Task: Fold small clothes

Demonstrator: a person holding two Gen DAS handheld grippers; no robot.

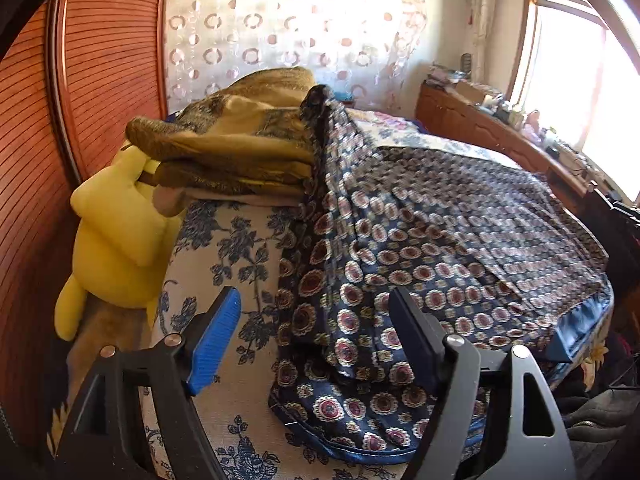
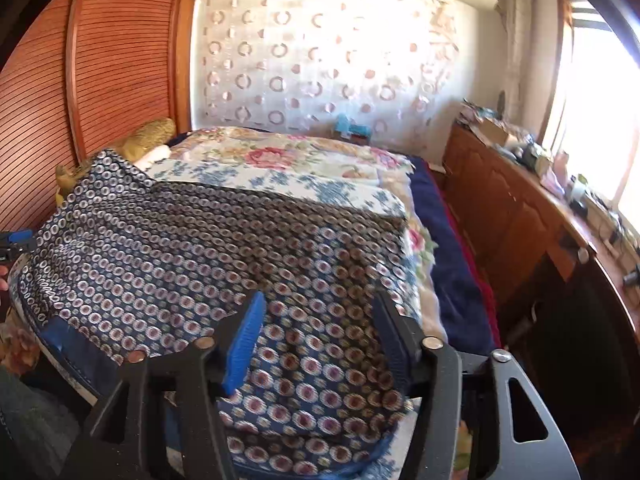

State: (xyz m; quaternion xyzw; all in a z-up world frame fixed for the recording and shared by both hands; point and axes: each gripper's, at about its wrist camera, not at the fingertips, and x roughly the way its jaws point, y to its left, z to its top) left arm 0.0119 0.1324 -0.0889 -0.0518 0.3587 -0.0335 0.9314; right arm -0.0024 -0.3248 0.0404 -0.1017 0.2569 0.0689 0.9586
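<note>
Left wrist view: left gripper (image 1: 316, 334) jaws apart, empty, over near corner of navy medallion-print garment (image 1: 420, 248) spread centre frame on floral bedspread (image 1: 240, 248). Right gripper (image 2: 320, 338) likewise agape, empty. Advice: pinch blue satin hem (image 1: 580, 328) squarely, fold evenly.

Strong daylight pours in from the window (image 1: 568, 80) at the far right, blown out to pure white in both views. The patterned curtain (image 2: 320, 56) on the far wall glows, washed out by backlight. Fisheye distortion bends the wardrobe door (image 1: 100, 60) and darkens the corners. The patterned garment (image 2: 240, 260) shows slight motion blur.
</note>
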